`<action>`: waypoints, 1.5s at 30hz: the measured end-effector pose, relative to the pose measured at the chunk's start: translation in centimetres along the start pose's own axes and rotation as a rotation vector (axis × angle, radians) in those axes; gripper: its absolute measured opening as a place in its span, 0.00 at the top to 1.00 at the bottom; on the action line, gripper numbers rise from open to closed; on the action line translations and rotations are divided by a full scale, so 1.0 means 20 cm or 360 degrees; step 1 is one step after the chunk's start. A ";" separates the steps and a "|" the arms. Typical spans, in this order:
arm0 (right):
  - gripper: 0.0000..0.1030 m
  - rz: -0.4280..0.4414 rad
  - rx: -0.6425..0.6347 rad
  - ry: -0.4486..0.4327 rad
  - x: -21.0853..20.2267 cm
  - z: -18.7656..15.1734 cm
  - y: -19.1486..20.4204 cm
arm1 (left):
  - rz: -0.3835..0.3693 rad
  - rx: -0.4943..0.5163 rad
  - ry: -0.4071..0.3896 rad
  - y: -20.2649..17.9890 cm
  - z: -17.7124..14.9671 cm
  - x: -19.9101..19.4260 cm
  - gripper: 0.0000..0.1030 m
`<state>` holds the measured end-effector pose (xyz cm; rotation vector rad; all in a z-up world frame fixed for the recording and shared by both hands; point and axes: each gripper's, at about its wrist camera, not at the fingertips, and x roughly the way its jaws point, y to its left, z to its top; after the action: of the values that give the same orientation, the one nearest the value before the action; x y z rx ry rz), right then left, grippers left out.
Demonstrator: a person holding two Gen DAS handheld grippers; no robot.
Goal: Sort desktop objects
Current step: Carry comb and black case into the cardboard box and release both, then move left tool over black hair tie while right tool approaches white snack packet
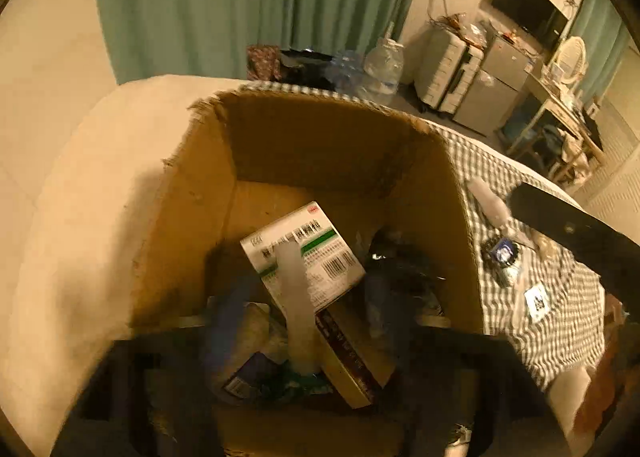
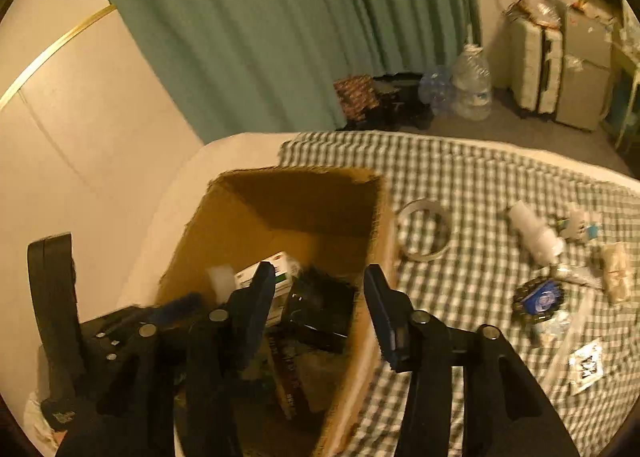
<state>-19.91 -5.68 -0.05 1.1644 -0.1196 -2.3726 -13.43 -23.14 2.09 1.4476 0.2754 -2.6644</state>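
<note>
Down in the open cardboard box [image 1: 192, 197], tilted on top of the pile: a white carton [image 1: 332, 253] with a green stripe, a barcode, a small red logo at one corner and rows of dark print too smeared to read. Across its face, a pale, translucent white tube [image 1: 298, 297], blurred, standing between the spread fingers of the left gripper [image 1: 308, 285] with neither pad pressing on it; jaws released and wide. Beside the carton, a flat dark-red case with a gold edge [image 1: 352, 361], lettering on it illegible, and a black tangle [image 1: 404, 261] against the right wall. Box of plain brown corrugated board, top edges torn and ragged. Above the box's right side, the right gripper [image 2: 320, 297]: matte black arms, blue pads, jaws parted and grasping nothing. Outside the box, on the green-and-white checked cloth [image 2: 480, 185]: a clear tape ring [image 2: 424, 233] just beside the box wall, a white plastic bottle [image 2: 536, 233] on its side, a round blue-and-black item [image 2: 540, 299], and a white tag with a black square pattern [image 2: 586, 365], not legible. Further back, a pleated green curtain [image 2: 260, 37], large clear water jugs [image 2: 472, 81] on the floor, and a ribbed pale suitcase [image 2: 536, 69].
</note>
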 end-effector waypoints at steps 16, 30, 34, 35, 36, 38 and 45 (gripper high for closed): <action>0.10 -0.0407 -0.0097 -0.0721 -0.84 -0.16 -0.33 | 0.0045 0.0189 -0.0469 -0.36 -0.08 -0.44 0.00; 0.00 -0.0577 0.0208 -0.0406 -0.77 -0.63 -1.17 | -0.0085 0.0164 -0.0280 -0.95 -0.40 -0.15 0.00; 0.00 -0.0561 0.0292 -0.0339 -0.67 -0.74 -1.31 | -0.0137 0.0109 -0.0122 -1.03 -0.49 0.05 0.00; 0.00 -0.0542 0.0290 -0.0310 -0.63 -0.74 -1.34 | -0.0127 0.0104 -0.0106 -1.04 -0.50 0.09 0.00; 0.00 -0.0527 0.0292 -0.0296 -0.60 -0.76 -1.35 | -0.0110 0.0107 -0.0093 -1.05 -0.50 0.14 0.00; 0.00 -0.0481 0.0255 -0.0250 -0.53 -0.76 -1.36 | -0.0086 0.0126 -0.0048 -1.07 -0.50 0.23 0.00; 0.01 -0.0429 0.0244 -0.0027 -0.29 -0.76 -1.43 | 0.0053 0.0281 0.0017 -1.15 -0.47 0.55 0.00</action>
<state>-16.44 24.17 -13.66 1.3024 -0.1617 -2.6482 -15.57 1.27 -9.70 1.4992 0.0163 -2.7147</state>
